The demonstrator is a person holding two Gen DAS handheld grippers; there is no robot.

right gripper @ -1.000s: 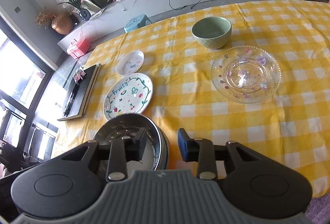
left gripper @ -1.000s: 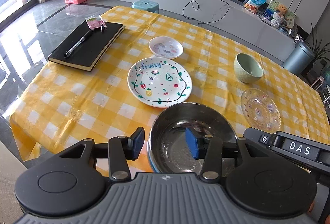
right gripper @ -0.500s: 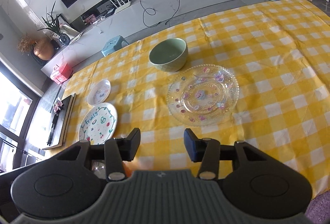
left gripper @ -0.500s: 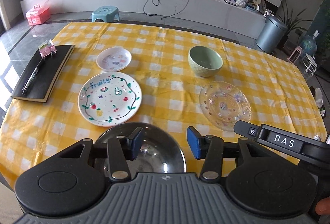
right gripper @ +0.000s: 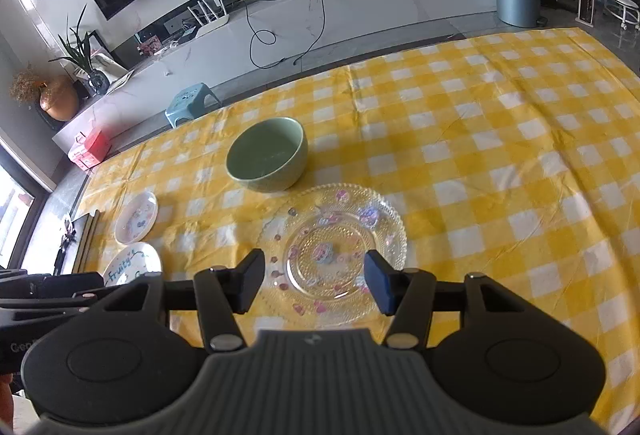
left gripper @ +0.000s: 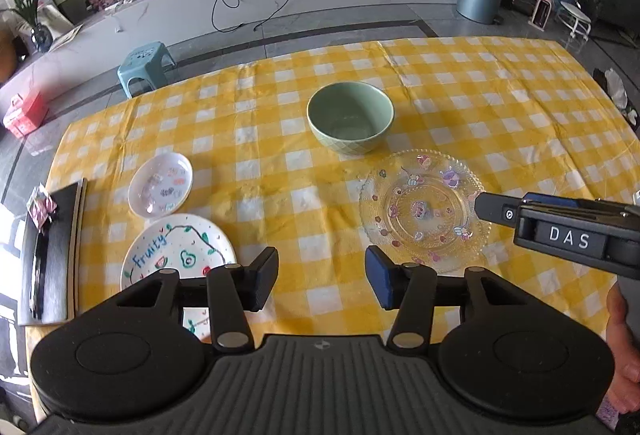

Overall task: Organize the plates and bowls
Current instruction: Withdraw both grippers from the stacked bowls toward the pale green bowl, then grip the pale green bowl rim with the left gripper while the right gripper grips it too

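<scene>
Left gripper [left gripper: 321, 281]: jaws part-open, nothing between them, only checked cloth below; they have just been opening. Right gripper [right gripper: 314, 285]: jaws part-open and empty, also just opening, hanging over the near part of the glass plate [right gripper: 334, 253] without touching it.

Desk [left gripper: 500, 107] carries a yellow checked cloth.

From the left gripper: the glass plate [left gripper: 424, 209] lies just ahead and to its right, with the right gripper's body reaching over that plate's right rim. The green bowl [left gripper: 350, 123] stands upright further ahead, just beyond the glass plate and apart from it. The fruit plate [left gripper: 176, 251] lies to the left, partly hidden behind the left finger. The small plate [left gripper: 161, 185] sits just beyond the fruit plate, close to it. A notebook [left gripper: 50, 255] lies at the far left desk edge.

From the right gripper: the bowl [right gripper: 267, 159] is ahead and slightly left, the small plate [right gripper: 136, 217] and the fruit plate [right gripper: 132, 263] well to the left.
</scene>
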